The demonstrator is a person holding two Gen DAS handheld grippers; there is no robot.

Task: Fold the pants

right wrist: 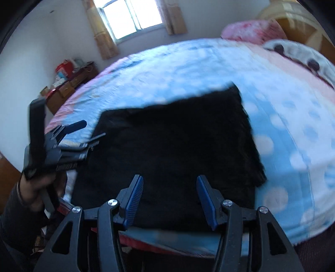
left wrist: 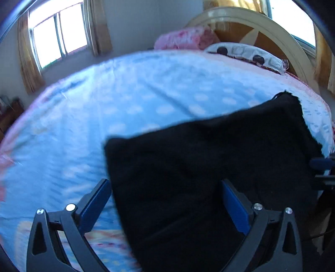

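The folded black fabric pants (right wrist: pixel 171 146) lie flat at the near edge of the blue dotted bed (right wrist: pixel 282 125). The left gripper (left wrist: pixel 165 200) and right gripper (right wrist: pixel 169 196) hover above, both released, jaws spread.

Daylight from blown-out window (right wrist: pixel 134 16); bedspread (left wrist: pixel 104 117) motion-blurred; strong fisheye curvature, dark vignette at edges.

no legible text or labels
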